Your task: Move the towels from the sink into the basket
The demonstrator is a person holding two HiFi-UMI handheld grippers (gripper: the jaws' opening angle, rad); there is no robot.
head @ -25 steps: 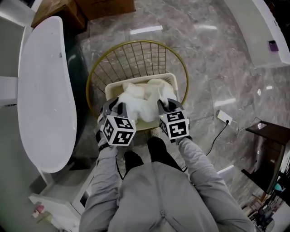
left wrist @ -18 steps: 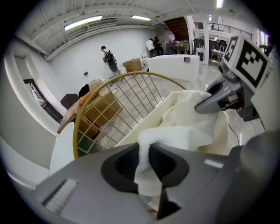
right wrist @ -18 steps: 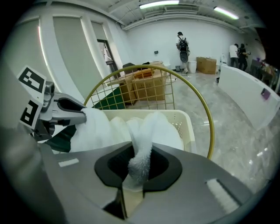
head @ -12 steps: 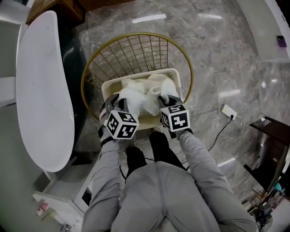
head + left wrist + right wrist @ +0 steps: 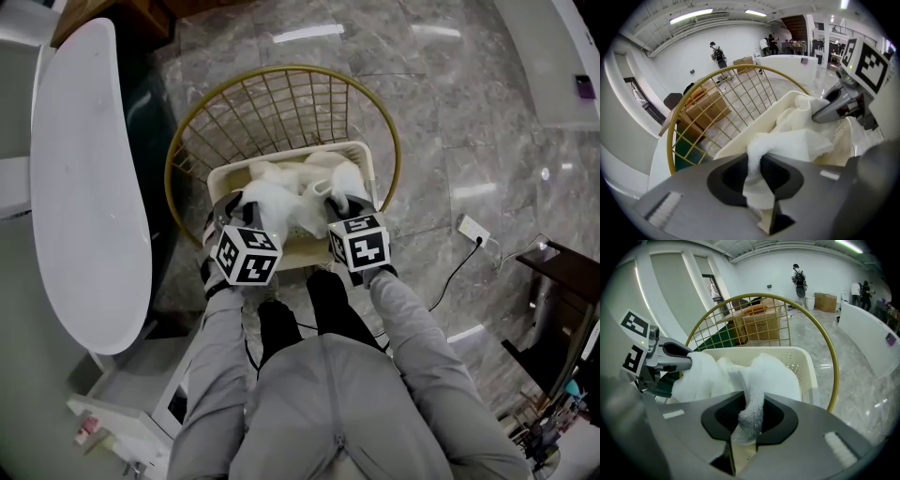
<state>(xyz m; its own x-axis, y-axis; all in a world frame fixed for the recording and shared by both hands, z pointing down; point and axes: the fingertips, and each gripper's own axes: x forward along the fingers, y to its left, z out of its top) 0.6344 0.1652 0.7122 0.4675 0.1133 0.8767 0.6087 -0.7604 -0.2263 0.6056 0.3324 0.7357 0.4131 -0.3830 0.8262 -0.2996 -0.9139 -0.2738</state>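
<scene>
The towel [image 5: 281, 202] is white, thick and nubbly, a soft looped terry cloth bunched into rounded folds. It is slung between the two pairs of jaws and sags down from them into the basket [image 5: 370, 161] just beyond and beneath them. More white cloth lies heaped further in, past the jaws; whether that is the same towel or another cannot be told.

The left gripper [image 5: 754, 176] has its jaws nearly together, pinching a narrow rope of the towel, which is squeezed thin at the tips and fans out into a wide, flat fold on the far side. The right gripper [image 5: 750, 416] has its jaws closed on another twisted, fuzzy end of the cloth, which hangs a little way below the tips and swells into a plump hump beyond them. The dark jaw tips are smooth and curved.

The basket is cream plastic, a rectangle with rounded corners and a rolled rim, its walls punched with rows of small holes. Around it, further from the jaws, stands a round wire basket [image 5: 281, 103] of thin gold rods in a square grid under a thicker gold hoop. Under everything lies a floor [image 5: 450, 122] of glossy grey veined stone.
</scene>
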